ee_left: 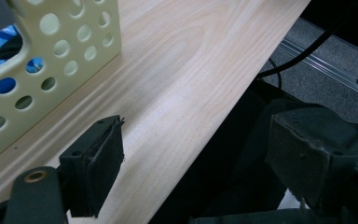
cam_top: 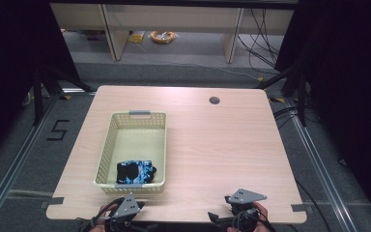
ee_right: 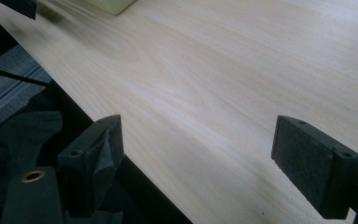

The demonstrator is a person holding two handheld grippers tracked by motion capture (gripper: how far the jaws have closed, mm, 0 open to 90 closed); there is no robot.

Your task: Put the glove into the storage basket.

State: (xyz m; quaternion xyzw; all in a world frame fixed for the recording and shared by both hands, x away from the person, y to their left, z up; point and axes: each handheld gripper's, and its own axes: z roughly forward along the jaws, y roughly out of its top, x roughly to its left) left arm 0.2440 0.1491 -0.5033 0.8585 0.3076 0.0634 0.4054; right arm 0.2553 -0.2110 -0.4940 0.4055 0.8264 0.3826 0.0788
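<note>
A pale wooden table is seen from above, standing on grey carpet. Toward its left side a cream perforated basket is set lengthwise, with a grey handle at its far end. Inside the basket, at the near end and against the near wall, a dark bundle of black and blue patterned fabric is lying — it looks like a folded glove or sock, though which cannot be told. No brand or label can be read on it.

At the near edge of the table two handheld grippers are held low, each topped by a grey three-cornered plate. The left gripper is placed just in front of the basket's near wall, close to it but not touching. The right gripper is held well apart from the basket, toward the table's near right corner, with a hand wrapped around it.

In the left gripper view, the jaws are spread wide with nothing between them; one jaw hangs over the wood, the other beyond the table's edge. The basket's round holes are seen at upper left, with blue fabric glimpsed through them.

In the right gripper view, the jaws are likewise parted and empty, above bare wood grain.

On the floor to the left of the table, a mark in black tape is laid out — it reads as the digit 5. A round cable hole is cut near the table's far edge.
</note>
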